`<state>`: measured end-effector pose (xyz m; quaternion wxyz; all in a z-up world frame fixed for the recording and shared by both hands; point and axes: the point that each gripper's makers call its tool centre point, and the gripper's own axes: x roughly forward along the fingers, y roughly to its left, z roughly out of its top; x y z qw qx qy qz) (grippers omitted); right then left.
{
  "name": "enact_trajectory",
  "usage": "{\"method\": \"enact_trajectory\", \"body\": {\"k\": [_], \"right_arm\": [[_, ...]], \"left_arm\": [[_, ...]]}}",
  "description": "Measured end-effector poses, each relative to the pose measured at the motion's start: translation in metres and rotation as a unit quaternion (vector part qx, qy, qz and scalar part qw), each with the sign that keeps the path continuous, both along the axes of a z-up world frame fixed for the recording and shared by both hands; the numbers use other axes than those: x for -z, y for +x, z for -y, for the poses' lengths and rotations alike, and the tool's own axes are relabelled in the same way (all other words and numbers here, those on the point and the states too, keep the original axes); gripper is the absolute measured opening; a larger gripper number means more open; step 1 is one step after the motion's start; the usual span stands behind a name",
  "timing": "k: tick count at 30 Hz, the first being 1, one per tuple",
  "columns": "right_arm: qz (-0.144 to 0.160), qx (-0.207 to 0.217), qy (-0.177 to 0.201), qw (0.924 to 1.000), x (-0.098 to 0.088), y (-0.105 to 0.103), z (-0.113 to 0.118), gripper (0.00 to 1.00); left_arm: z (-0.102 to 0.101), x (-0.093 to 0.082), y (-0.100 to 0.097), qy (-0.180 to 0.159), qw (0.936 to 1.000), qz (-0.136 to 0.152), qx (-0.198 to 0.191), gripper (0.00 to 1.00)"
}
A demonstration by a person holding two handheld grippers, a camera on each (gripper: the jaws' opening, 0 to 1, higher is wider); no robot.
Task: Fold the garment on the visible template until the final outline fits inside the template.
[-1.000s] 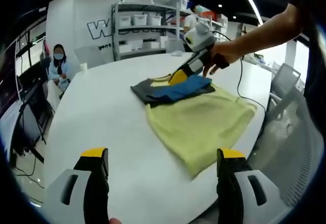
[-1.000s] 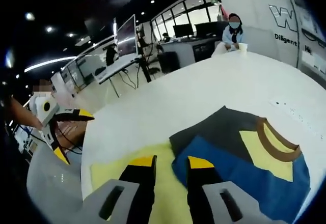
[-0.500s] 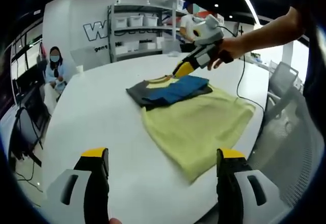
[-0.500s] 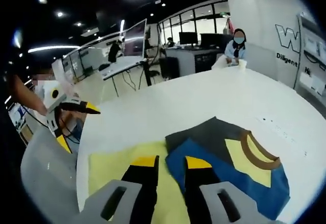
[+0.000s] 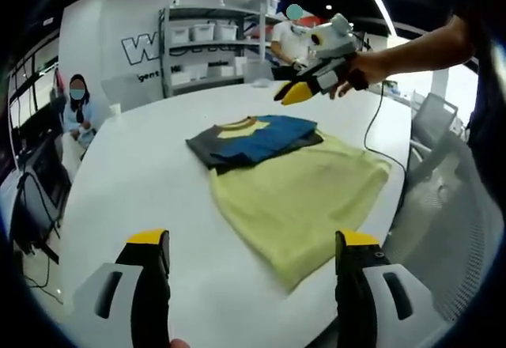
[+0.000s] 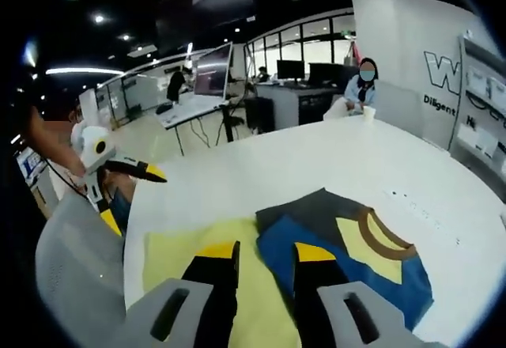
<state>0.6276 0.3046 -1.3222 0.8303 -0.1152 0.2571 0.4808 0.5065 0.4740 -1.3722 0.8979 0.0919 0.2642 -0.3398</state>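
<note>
One folded garment (image 5: 254, 138) overlaps the far edge of one yellow template (image 5: 300, 194) on the white surface (image 5: 142, 182), bare around both; left gripper (image 5: 248, 247) jaws apart, right gripper (image 6: 265, 251) jaws nearly together, both empty.

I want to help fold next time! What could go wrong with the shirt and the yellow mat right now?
1. The folded shirt overlaps only the far edge of the yellow template; part lies on bare table, so it may count as outside.
2. The template's near corner reaches the table edge and could slide off if bumped.
3. Both tongs, left and right, are off the cloth, so nothing steadies it.
</note>
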Motion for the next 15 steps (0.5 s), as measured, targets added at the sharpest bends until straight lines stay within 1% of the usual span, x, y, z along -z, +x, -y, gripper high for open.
{"method": "enact_trajectory", "body": {"k": [4, 10, 15], "right_arm": [[0.005, 0.001, -0.007, 1.0000, -0.002, -0.006, 0.011, 0.21], [0.006, 0.019, 0.000, 0.9998, -0.006, -0.012, 0.027, 0.23], [0.009, 0.029, 0.003, 0.9995, -0.007, -0.017, 0.037, 0.26]], "left_arm": [[0.003, 0.001, 0.000, 0.001, 1.0000, -0.002, 0.006, 0.83], [0.007, 0.001, 0.001, 0.003, 0.9999, -0.001, 0.013, 0.83], [0.011, 0.000, 0.002, 0.005, 0.9998, 0.001, 0.020, 0.83]]}}
